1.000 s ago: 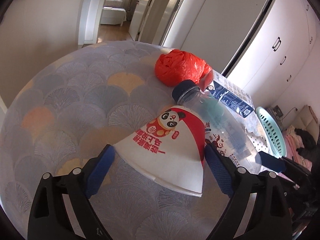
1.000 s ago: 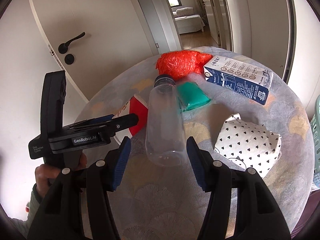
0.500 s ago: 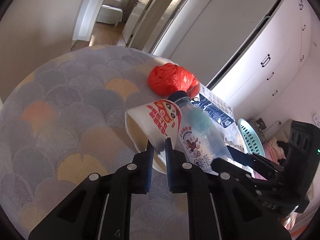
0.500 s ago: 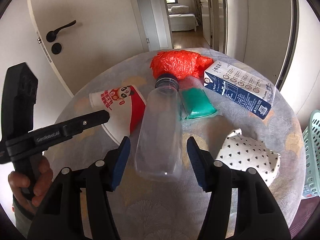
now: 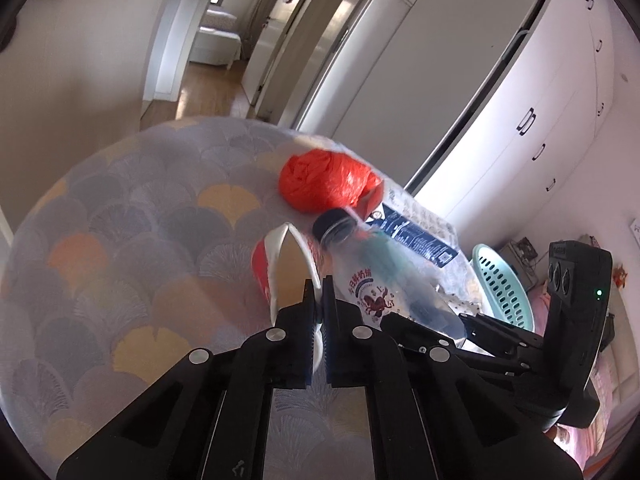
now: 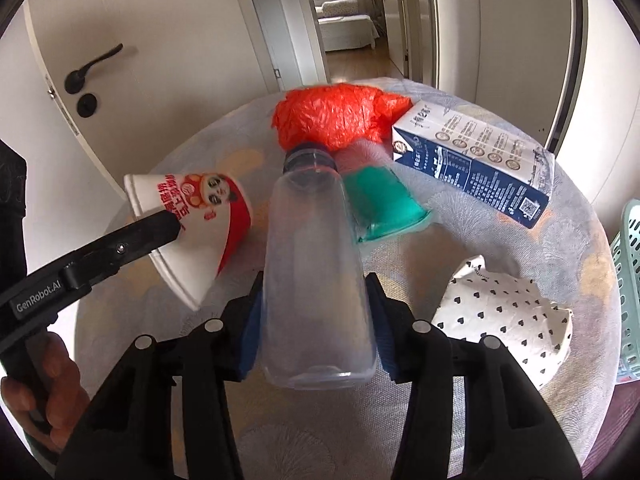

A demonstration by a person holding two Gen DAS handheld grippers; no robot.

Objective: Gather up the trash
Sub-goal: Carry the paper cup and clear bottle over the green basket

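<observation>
The paper cup (image 5: pixel 280 276) is being pinched by its rim in the closed left claw (image 5: pixel 316 300), while the right claw (image 6: pixel 316 328) is closing around the clear bottle (image 6: pixel 316 264), apparently for the green basket (image 6: pixel 630 280) right of the desk (image 5: pixel 120 280)

On the table (image 6: pixel 500 248) I count one paper cup (image 6: pixel 200 220), one clear bottle (image 6: pixel 316 264), one red bag (image 6: pixel 332 116), one green packet (image 6: pixel 384 200), one carton (image 6: pixel 476 160), one dotted paper (image 6: pixel 508 320), and one basket (image 6: pixel 630 292) beside it.

basket (image 6: pixel 630 280) – cut off at edge, carton (image 5: pixel 416 236) partly hidden
</observation>
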